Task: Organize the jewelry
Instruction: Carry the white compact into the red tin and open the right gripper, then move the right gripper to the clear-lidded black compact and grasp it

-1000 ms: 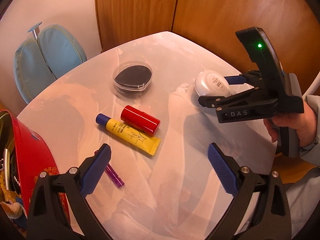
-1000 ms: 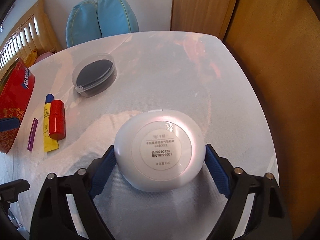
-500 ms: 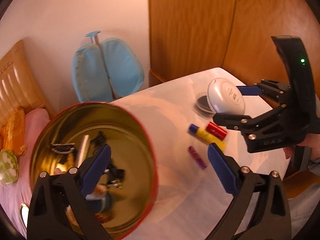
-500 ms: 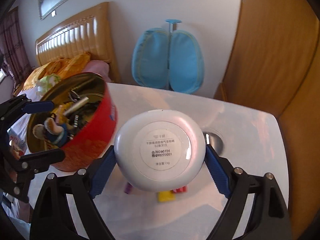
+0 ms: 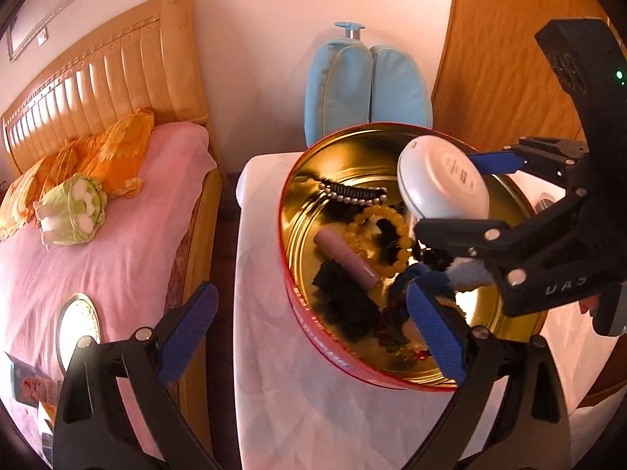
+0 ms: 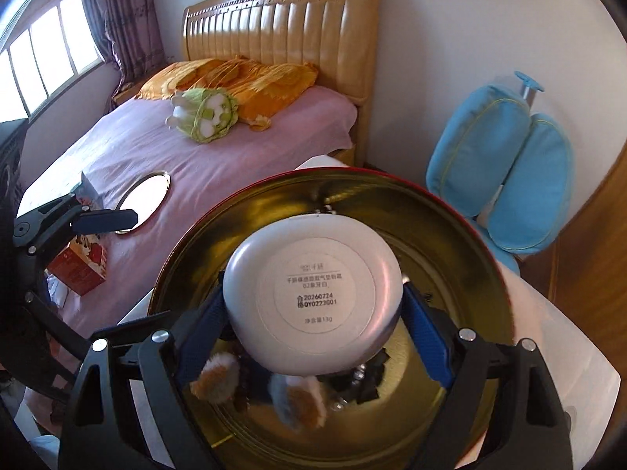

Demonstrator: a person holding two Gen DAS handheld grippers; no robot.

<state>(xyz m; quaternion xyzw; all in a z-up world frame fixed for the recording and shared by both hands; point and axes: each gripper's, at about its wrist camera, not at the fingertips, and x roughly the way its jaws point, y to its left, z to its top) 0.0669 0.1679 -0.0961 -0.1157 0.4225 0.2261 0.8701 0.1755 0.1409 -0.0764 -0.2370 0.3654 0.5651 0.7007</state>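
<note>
The right claw (image 6: 313, 313) clamps the white compact (image 6: 313, 293) above the open red tin (image 6: 493, 243); the left claw (image 5: 313, 321) gapes wide, empty, beside the tin's near rim.

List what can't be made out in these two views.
- Right wrist view: most of the tin's contents, hidden behind the compact held by the right gripper.
- Left wrist view: tin floor at right, blocked by the right gripper.
- Left wrist view: compact label, too small to read.

Sunlit bedroom (image 6: 219, 149), wooden headboard (image 6: 282, 19)
</note>
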